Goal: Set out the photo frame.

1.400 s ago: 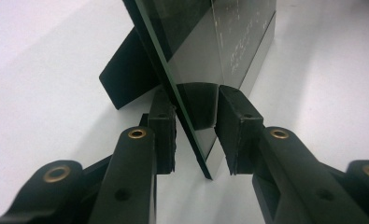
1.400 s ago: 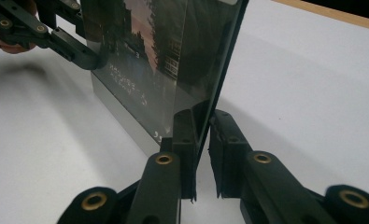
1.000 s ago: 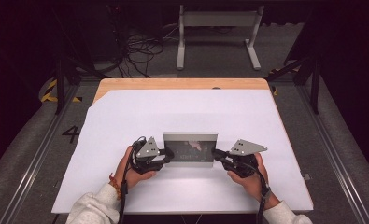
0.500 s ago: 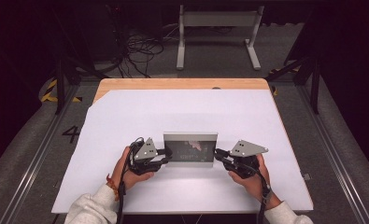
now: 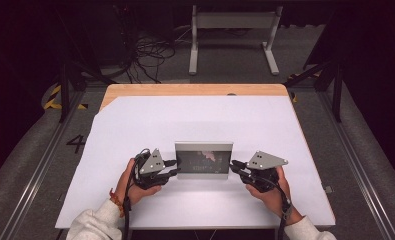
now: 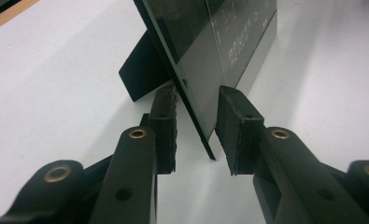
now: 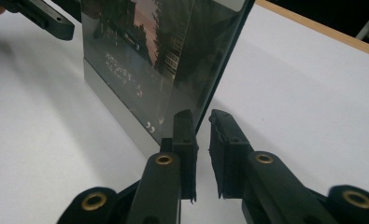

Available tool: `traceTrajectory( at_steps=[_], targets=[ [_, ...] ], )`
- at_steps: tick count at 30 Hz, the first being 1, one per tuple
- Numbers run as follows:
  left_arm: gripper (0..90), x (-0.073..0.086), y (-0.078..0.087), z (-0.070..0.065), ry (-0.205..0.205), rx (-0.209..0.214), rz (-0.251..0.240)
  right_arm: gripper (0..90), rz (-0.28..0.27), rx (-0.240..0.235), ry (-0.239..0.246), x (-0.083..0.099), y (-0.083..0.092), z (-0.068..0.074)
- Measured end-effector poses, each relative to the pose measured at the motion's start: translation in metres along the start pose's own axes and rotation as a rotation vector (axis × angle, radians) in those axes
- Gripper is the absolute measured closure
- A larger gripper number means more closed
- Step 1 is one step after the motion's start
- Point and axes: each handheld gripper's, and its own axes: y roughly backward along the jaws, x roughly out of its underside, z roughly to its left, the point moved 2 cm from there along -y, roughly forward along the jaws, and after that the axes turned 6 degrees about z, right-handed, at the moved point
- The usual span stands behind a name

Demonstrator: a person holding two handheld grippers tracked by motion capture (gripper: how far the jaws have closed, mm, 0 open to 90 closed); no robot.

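Frame (image 5: 204, 159) stands upright in the middle of the white surface (image 5: 135, 120), leaning back on a black stand (image 6: 142, 70) behind it. It has a dark picture with small writing and a grey strip along the bottom.

On the left, the left hand-held gripper (image 5: 171, 167) sits at the frame's left edge. Seen in the left gripper view, its jaws are partly open, with the thin edge of the frame between them. The back pad looks as if it is just touching the frame, but the front pad (image 6: 233, 130) has a gap. So it is not squeezing yet.

On the right, the right hand-held gripper (image 5: 236, 167) sits at the frame's right edge. In the right gripper view its jaws are close together, and the edge goes in between the pads (image 7: 185, 144). It looks pinched, or very nearly.

I think both sides are lined up and the frame is on the surface, not lifted. What is left is to squeeze the left side tight and then move the frame.
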Motion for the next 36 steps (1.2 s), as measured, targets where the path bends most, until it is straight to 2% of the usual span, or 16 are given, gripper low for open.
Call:
traceTrajectory(
  at_steps=[9, 16, 20, 24, 27, 34, 36],
  targets=[
    [66.2, 0.002, 0.004, -0.003, -0.002, 0.002, 0.002, 77.7, 0.002, 0.018, 0.004, 0.004, 0.006, -0.002],
    [63.5, 0.005, 0.009, -0.004, -0.003, -0.006, 0.010, 75.0, 0.013, 0.036, 0.024, 0.006, 0.008, -0.002],
    [61.5, 0.008, 0.013, -0.005, 0.000, -0.013, 0.008, 73.8, -0.003, 0.049, 0.028, 0.005, 0.012, 0.000],
    [57.4, 0.011, 0.017, -0.005, -0.001, -0.026, 0.015, 70.6, 0.009, 0.056, 0.037, 0.006, 0.011, 0.000],
    [48.4, 0.014, 0.018, -0.006, 0.000, -0.045, 0.028, 66.0, 0.020, 0.072, 0.047, 0.008, 0.010, 0.000],
    [42.3, 0.022, 0.022, -0.009, -0.014, -0.058, 0.059, 60.9, 0.028, 0.077, 0.042, 0.015, 0.012, -0.003],
    [39.4, 0.025, 0.023, -0.009, -0.003, -0.062, 0.062, 59.1, 0.029, 0.077, 0.041, 0.017, 0.013, -0.004]
  ],
)
